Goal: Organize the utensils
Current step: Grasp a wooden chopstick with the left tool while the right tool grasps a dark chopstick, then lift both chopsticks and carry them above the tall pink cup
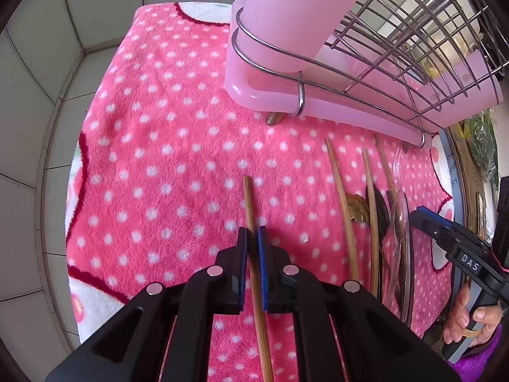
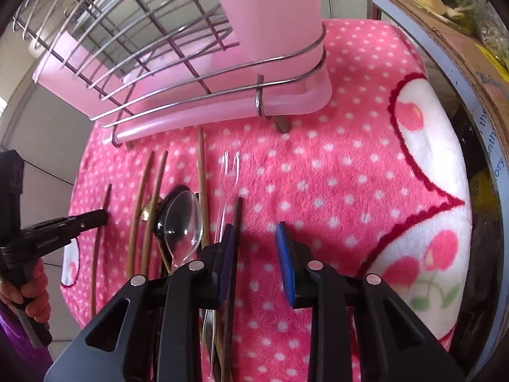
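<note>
My left gripper [image 1: 252, 242] is shut on a wooden chopstick [image 1: 249, 200] that runs lengthwise between its blue pads, over the pink dotted towel [image 1: 165, 159]. In the right wrist view it shows at the left edge [image 2: 102, 215], pinching the same chopstick [image 2: 97, 248]. My right gripper [image 2: 256, 254] stands open above the towel [image 2: 334, 175]; a dark stick [image 2: 238, 213] lies along the inside of its left pad, not pinched. Left of it lie a clear fork [image 2: 227, 172], a clear spoon [image 2: 184, 219], a black spoon [image 2: 168, 203] and several chopsticks [image 2: 202, 165].
A wire dish rack [image 1: 413, 31] on a pink tray [image 1: 254, 82] with a tall pink utensil holder [image 1: 286, 16] stands at the towel's far side. Tiled wall [image 1: 41, 95] lies to the left. A cardboard box [image 2: 461, 41] borders the right. A hand [image 1: 467, 318] grips the right tool.
</note>
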`<state>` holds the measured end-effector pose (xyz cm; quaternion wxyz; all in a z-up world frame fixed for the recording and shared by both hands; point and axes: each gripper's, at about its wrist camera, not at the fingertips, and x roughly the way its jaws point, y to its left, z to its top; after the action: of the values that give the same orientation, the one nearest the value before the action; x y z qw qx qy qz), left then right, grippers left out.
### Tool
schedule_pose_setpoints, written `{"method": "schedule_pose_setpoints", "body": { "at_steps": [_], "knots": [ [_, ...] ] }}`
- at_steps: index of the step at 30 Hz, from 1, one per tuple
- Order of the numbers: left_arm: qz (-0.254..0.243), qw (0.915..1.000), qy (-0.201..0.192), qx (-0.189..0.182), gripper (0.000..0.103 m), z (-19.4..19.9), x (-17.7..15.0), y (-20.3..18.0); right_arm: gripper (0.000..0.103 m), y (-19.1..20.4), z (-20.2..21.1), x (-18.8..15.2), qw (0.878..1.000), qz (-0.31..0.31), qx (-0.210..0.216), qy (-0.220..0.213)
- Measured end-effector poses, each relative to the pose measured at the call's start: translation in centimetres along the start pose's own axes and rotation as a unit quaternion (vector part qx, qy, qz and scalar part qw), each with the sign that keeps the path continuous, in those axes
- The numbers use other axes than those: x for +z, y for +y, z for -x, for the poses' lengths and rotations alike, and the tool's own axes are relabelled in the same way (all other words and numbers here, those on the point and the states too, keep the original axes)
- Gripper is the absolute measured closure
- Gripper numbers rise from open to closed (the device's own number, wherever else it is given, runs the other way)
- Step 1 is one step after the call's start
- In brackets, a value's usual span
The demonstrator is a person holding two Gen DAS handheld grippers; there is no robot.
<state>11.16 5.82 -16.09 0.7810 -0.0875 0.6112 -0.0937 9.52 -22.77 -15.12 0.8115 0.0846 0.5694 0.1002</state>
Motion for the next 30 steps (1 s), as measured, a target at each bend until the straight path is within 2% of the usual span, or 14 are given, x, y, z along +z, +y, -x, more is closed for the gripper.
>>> {"method": "schedule_pose_setpoints", "body": {
  "at_steps": [4,6,9,13,17,20,22,25,30],
  "knots": [
    [-0.011,0.9999,0.006,-0.003,0.096,0.0,0.1,0.5,0.076,1.6,-0.7,0.3,0.999,0.023,-0.031,0.013],
    [-0.017,0.9998,0.011,0.0,0.096,-0.7,0.5,-0.6,0.076,2.9,-1.1,0.3,0.997,0.047,-0.055,0.016],
    [-0.027,0.9994,0.019,0.007,0.096,-1.0,0.9,-1.5,0.082,4.4,-1.6,0.2,0.993,0.077,-0.086,0.013],
    [-0.041,0.9989,0.02,0.015,0.095,-1.3,1.1,-2.2,0.083,5.6,-2.0,-0.9,0.991,0.096,-0.094,-0.004],
    [-0.058,0.9981,0.004,0.022,0.096,-1.3,0.8,-3.2,0.098,4.7,-1.6,-1.3,0.994,0.08,-0.076,-0.013],
    [-0.049,0.9987,-0.007,0.015,0.097,-1.2,0.4,-3.2,0.098,1.1,0.4,-1.4,0.998,0.038,-0.031,-0.025],
    [-0.032,0.9994,-0.016,0.0,0.098,-0.7,0.3,-2.8,0.098,0.0,1.9,-1.5,0.999,0.022,-0.018,-0.043],
    [-0.017,0.9985,-0.047,-0.02,0.098,0.8,-0.1,-2.4,0.098,-1.2,3.9,-2.2,0.997,0.005,-0.003,-0.08],
    [-0.007,0.9921,-0.121,-0.035,0.098,4.3,-1.4,-2.0,0.098,-2.9,7.1,-2.9,0.99,-0.014,0.015,-0.141]
  ]
}}
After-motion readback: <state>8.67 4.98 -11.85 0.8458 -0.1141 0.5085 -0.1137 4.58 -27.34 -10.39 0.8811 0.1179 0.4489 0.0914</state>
